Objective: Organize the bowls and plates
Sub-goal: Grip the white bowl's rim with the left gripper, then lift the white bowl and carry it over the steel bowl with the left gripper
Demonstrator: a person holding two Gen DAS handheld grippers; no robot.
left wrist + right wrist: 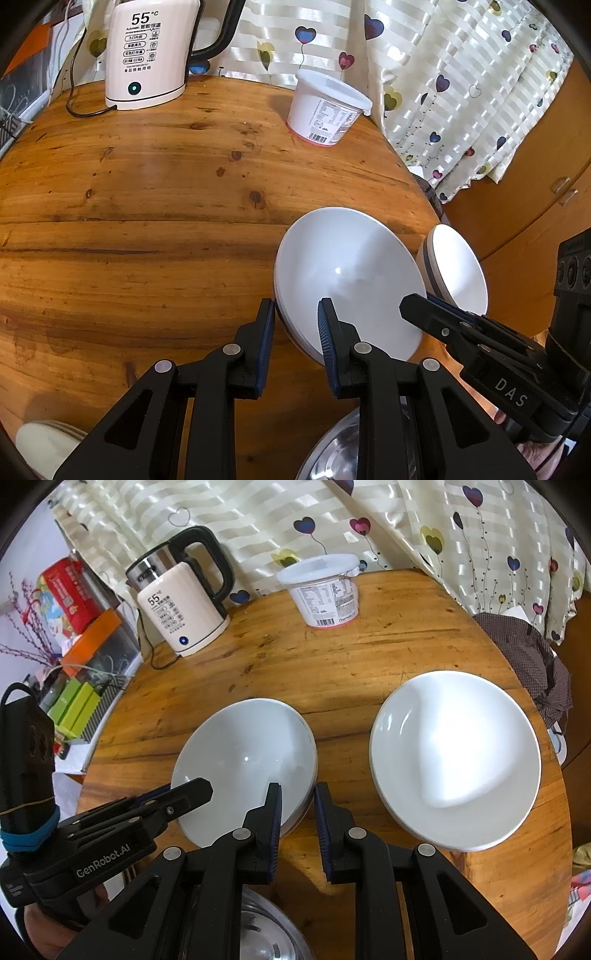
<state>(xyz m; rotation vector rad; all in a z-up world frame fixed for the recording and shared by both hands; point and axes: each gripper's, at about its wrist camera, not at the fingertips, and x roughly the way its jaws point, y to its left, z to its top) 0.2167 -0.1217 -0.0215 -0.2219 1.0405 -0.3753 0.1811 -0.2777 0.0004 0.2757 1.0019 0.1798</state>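
Observation:
A white bowl (343, 266) (240, 753) with a layered rim sits on the round wooden table (147, 221). My left gripper (295, 306) is shut on the bowl's near left rim, one pad outside the wall and one inside. My right gripper (297, 788) is shut on the opposite rim in the same way. Each gripper shows in the other's view, the left gripper (199, 792) low on the left and the right gripper (417, 302) coming in from the right. A white plate stack (454, 760) (458, 266) lies just right of the bowl, near the table's right edge. Whether the bowl is lifted off the wood I cannot tell.
A steel bowl (332, 450) (262, 930) lies under my grippers at the near edge. Cream plates (40, 446) sit at the near left. A white kettle (184, 609) with its cord and a lidded white tub (325, 590) stand at the back. A curtain (406, 524) hangs behind.

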